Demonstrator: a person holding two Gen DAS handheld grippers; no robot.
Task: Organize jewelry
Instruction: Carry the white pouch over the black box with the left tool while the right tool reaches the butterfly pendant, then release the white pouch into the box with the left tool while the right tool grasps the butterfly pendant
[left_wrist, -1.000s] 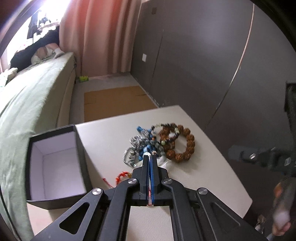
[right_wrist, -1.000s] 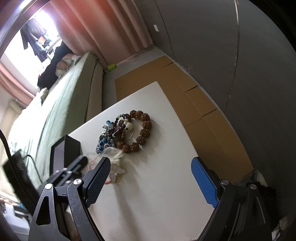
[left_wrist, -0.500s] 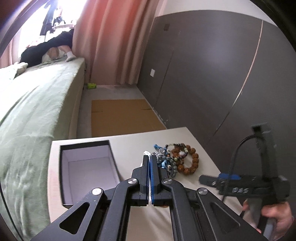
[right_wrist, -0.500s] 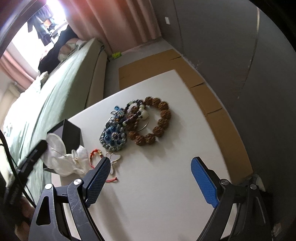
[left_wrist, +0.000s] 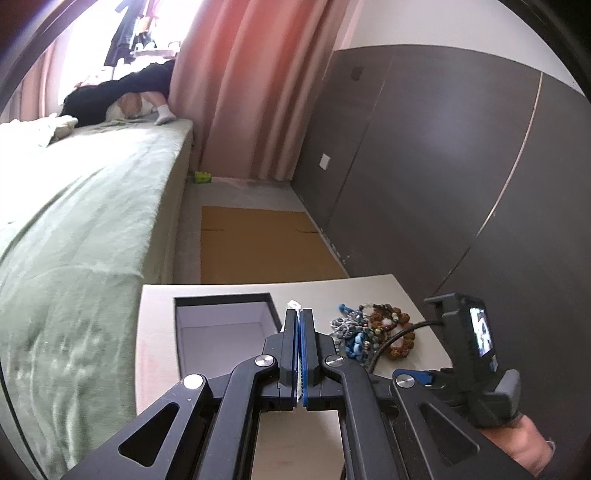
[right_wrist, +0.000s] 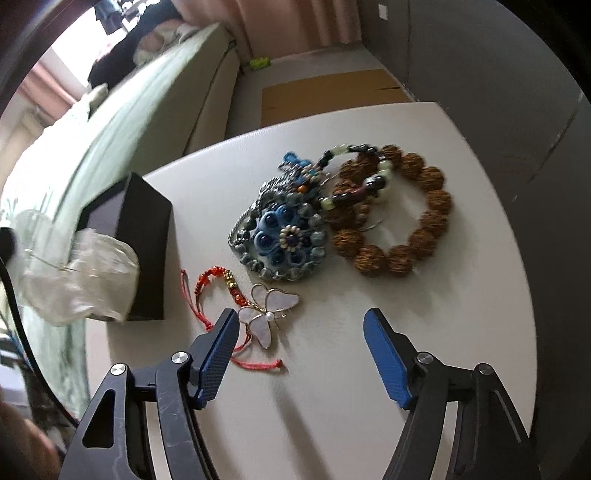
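Note:
My left gripper (left_wrist: 299, 314) is shut on a clear plastic pouch (right_wrist: 81, 273), which hangs beside the open black box (right_wrist: 147, 240). In the left wrist view only a white scrap of the pouch (left_wrist: 294, 304) shows at the tips, over the box's rim (left_wrist: 225, 297). My right gripper (right_wrist: 300, 317) points down at the table, its jaws closing with nothing pressed between them. A pearly butterfly brooch (right_wrist: 267, 310) lies just inside its left fingertip, on a red cord bracelet (right_wrist: 221, 277). Beyond lie a blue beaded pendant (right_wrist: 284, 236) and a brown bead bracelet (right_wrist: 406, 221).
The white table (right_wrist: 332, 387) stands beside a green bed (left_wrist: 74, 221). A dark bead bracelet (right_wrist: 354, 184) overlaps the brown one. Flat cardboard (left_wrist: 258, 243) lies on the floor by the dark wardrobe wall (left_wrist: 424, 184). A hand (left_wrist: 524, 443) holds the right gripper's handle.
My left gripper lifted the pouch off the table and carried it left to the box. My right gripper came down close over the butterfly brooch, and its jaws narrowed.

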